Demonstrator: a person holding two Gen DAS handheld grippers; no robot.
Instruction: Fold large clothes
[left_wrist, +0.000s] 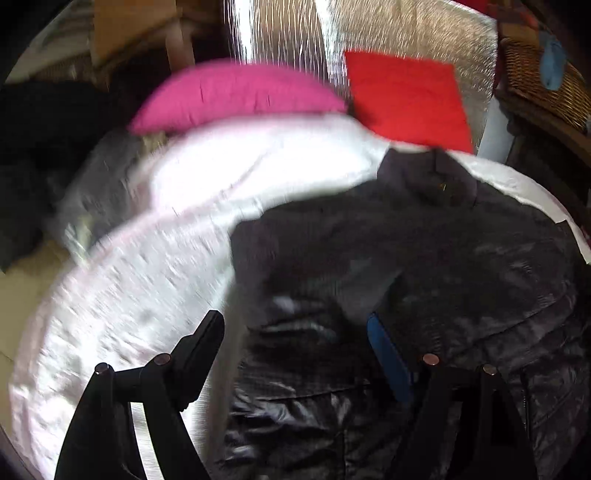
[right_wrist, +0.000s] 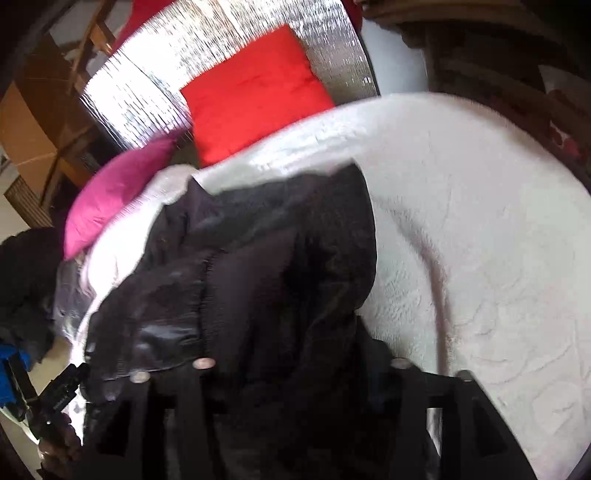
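Observation:
A black puffy jacket lies crumpled on a white bedspread. In the left wrist view my left gripper stands wide open at the jacket's left edge. One finger is over the bedspread and the blue-padded finger is over the jacket, pressing on nothing. In the right wrist view the jacket is bunched up and raised between the fingers of my right gripper. Its fingertips are buried in the dark fabric. The left gripper and a hand show at the lower left of that view.
A pink cushion and a red cushion lean against a silvery foil panel at the bed's head. Dark clothes are piled at the left. A wicker basket stands at the right, wooden furniture beyond.

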